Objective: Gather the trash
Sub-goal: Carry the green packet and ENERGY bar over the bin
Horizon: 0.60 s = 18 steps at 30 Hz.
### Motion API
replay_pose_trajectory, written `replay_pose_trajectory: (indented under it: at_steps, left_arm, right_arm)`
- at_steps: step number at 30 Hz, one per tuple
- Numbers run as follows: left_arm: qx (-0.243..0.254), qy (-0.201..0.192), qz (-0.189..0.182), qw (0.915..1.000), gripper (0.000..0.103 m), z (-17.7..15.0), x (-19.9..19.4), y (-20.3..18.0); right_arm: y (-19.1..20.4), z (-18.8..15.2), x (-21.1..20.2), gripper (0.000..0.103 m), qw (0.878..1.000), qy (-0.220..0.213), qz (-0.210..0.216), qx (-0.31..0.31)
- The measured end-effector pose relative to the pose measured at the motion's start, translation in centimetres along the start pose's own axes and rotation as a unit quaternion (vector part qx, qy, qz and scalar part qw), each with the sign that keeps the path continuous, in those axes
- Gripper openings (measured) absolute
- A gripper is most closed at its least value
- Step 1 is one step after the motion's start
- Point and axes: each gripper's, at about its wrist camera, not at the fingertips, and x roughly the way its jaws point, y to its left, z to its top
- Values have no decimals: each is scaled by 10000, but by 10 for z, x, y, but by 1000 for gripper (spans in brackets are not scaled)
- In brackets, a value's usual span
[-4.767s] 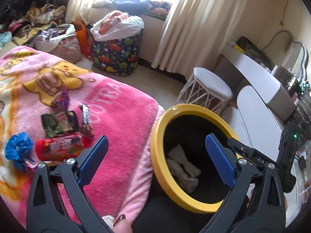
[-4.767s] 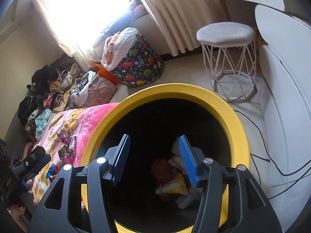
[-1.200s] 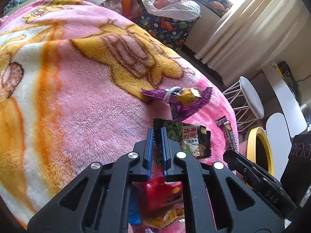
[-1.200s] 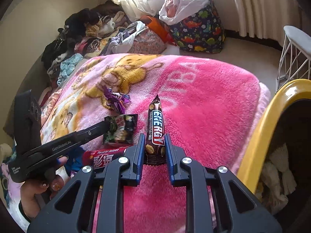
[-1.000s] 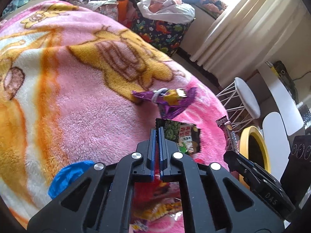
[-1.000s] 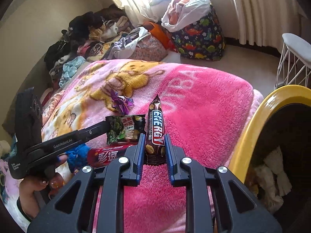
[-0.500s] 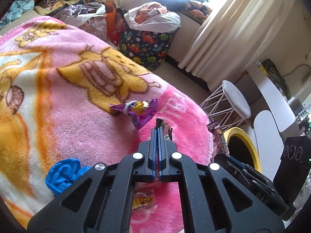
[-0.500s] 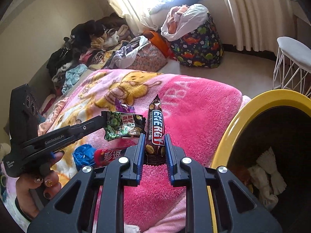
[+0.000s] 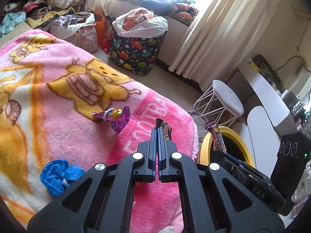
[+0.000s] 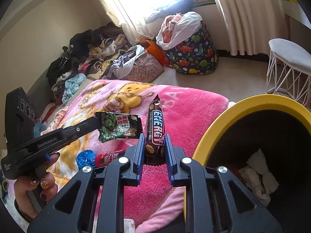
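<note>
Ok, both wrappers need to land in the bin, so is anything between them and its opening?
Nothing visible. The bar and green packet hang over the blanket, beside the bin, whose mouth is open, with tissue at the bottom.

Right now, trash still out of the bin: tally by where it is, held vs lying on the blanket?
Held in a hand-held gripper: 2, the green snack packet and the ENERGY bar wrapper
Lying on the pink blanket: 3, the purple wrapper, the blue crumpled bag and the red packet
Total: 5
</note>
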Motion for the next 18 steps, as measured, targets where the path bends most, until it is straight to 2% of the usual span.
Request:
replay_pose_trajectory:
  at_steps: [18]
  left_arm:
    - [349, -47, -282, 9990, 0, -6, -11, -47]
  right_arm:
    - [-42, 0, -46, 19, 9982, -361, -144, 458]
